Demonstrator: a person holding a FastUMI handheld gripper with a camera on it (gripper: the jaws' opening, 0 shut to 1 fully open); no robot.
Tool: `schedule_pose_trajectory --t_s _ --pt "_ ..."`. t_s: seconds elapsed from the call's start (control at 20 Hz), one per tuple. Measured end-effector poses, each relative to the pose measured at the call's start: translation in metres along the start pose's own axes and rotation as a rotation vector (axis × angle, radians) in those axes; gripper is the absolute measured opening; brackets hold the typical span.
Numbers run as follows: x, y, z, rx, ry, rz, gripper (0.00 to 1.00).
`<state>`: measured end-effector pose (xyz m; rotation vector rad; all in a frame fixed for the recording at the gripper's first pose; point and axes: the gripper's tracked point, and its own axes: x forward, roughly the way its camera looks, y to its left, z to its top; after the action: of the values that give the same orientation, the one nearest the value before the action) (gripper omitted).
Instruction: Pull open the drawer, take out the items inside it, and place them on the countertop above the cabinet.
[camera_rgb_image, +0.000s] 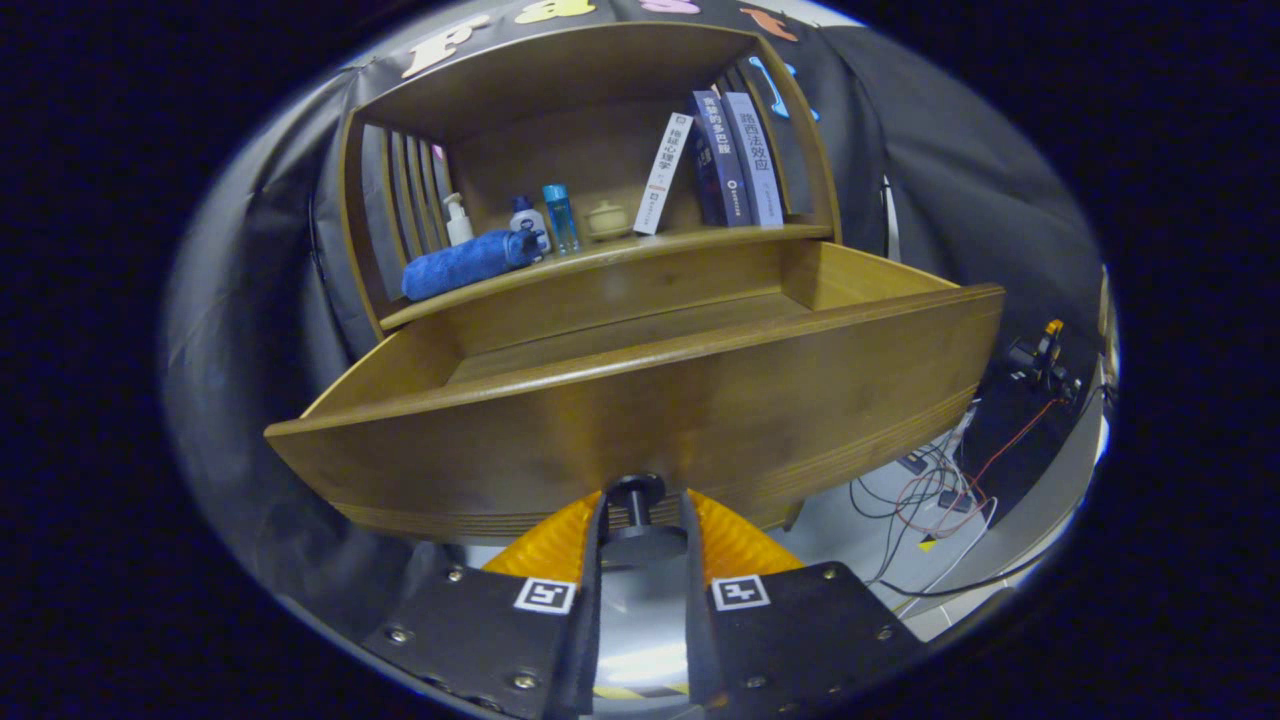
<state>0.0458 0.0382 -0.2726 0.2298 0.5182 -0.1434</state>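
A wooden drawer (640, 410) stands pulled out from the cabinet toward me, its front panel wide and close. My gripper (642, 520) is shut on the dark round drawer knob (634, 497), with both fingers pressing its sides. The inside of the drawer (640, 335) shows only bare wooden floor from this angle; its near part is hidden behind the front panel. On the countertop (690, 240) above lies a rolled blue towel (468, 262).
On the countertop stand a white pump bottle (458, 220), a white bottle with a blue cap (528, 220), a blue bottle (560, 217), a small beige lidded pot (607, 220) and three books (715, 165). Cables (940, 490) lie on the floor to the right.
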Motion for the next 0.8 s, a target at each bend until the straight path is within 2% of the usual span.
schedule_pose_trajectory --t_s 0.15,0.35,0.65,0.8 --pt "-0.008 0.000 0.005 -0.064 -0.043 -0.005 0.45" --pt "-0.024 0.004 0.032 -0.062 -0.134 -0.002 0.55" --pt "-0.043 0.018 0.115 -0.092 -0.284 -0.008 0.56" --pt "-0.024 0.025 0.138 -0.081 -0.265 -0.011 0.56"
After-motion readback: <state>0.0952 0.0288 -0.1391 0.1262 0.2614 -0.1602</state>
